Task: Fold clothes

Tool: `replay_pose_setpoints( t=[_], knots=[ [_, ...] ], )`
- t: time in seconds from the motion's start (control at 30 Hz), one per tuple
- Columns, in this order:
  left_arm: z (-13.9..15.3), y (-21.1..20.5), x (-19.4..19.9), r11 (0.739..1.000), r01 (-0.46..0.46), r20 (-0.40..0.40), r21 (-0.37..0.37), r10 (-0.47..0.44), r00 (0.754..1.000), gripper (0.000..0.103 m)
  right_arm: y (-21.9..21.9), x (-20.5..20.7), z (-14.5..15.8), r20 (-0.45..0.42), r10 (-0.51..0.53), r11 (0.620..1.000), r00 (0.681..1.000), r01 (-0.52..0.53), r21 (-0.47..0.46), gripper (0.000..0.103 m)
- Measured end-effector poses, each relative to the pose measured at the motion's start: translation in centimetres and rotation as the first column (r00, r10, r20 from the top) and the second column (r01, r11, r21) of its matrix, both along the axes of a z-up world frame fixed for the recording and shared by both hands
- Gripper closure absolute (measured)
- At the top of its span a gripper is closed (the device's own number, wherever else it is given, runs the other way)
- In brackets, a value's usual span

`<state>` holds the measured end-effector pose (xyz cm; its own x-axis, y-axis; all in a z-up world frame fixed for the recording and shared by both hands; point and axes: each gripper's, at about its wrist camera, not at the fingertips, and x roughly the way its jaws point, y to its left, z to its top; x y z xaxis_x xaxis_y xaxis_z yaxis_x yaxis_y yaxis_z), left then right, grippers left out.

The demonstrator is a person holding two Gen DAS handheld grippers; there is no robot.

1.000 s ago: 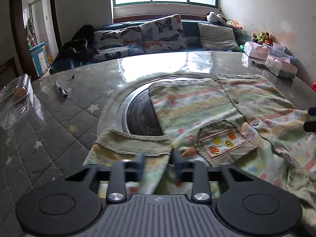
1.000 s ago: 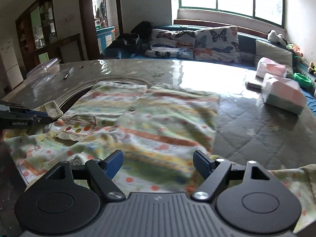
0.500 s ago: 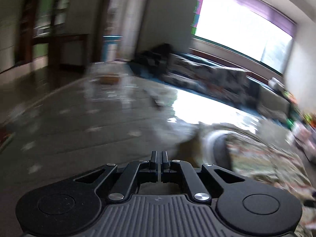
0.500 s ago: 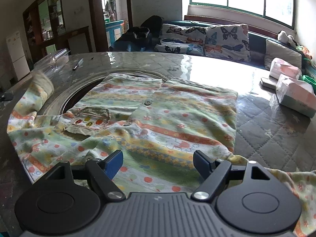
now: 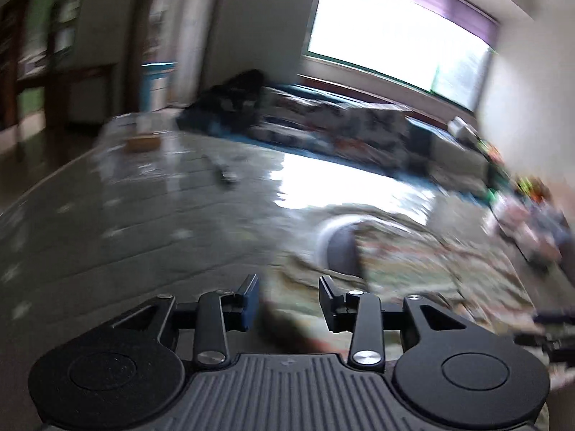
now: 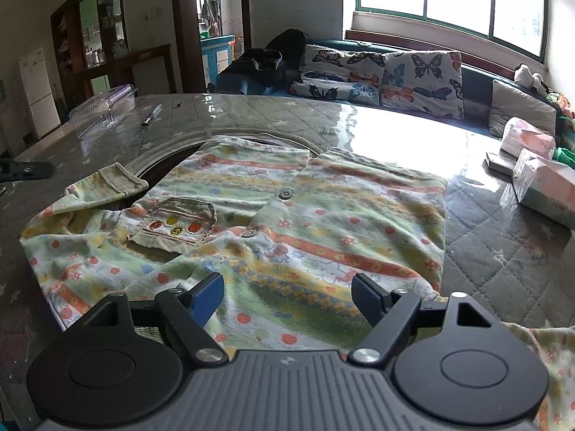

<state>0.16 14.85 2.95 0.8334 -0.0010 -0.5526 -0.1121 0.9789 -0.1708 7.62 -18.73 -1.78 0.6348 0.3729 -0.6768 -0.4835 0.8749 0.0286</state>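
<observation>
Shirt [image 6: 287, 222] lies flat on the surface [image 6: 521, 258], its cuffed sleeve [image 6: 118, 179] at the left, nearer the left gripper [image 5: 289, 298], whose fingers are spread and empty, while the right gripper [image 6: 287, 292], fingers also spread, hovers over the near hem.

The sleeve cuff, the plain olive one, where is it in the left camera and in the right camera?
Left wrist: too blurred to pick out; only smeared shirt ahead of the open left gripper.
Right wrist: cuff left of centre, beside the pocket.
Shared landmark: the pen on the table.
</observation>
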Motion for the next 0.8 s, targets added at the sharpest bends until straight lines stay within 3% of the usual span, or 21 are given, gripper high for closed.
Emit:
replay_pose_setpoints(
  t=[0.23,0.5,0.57,0.63,0.8],
  knots=[
    [-2.0,-4.8,4.7,0.986,0.143,-0.103,0.084,-0.134,0.986,0.058,-0.1,0.0,0.0,-0.001,0.0,1.0,1.0,0.0,0.014,0.023],
    [-4.5,-5.8,7.5,0.974,0.159,-0.203,0.158,-0.126,0.971,0.06,0.0,0.2,-0.4,-0.011,0.001,1.0,1.0,-0.001,0.027,0.023],
    [-4.7,-5.8,7.3,0.968,0.173,-0.197,0.181,-0.137,0.971,0.067,0.1,0.3,-0.4,-0.011,0.001,1.0,1.0,-0.001,0.028,0.023],
    [-4.7,-5.4,7.3,0.968,0.178,-0.191,0.176,-0.143,0.971,0.094,0.2,0.2,-0.3,-0.009,0.003,1.0,1.0,-0.003,0.031,0.023],
    [-3.0,-2.8,5.6,0.992,0.089,-0.108,0.086,-0.08,0.991,0.101,0.5,0.0,0.1,0.002,0.014,0.999,1.0,-0.015,0.032,0.023]
  ],
)
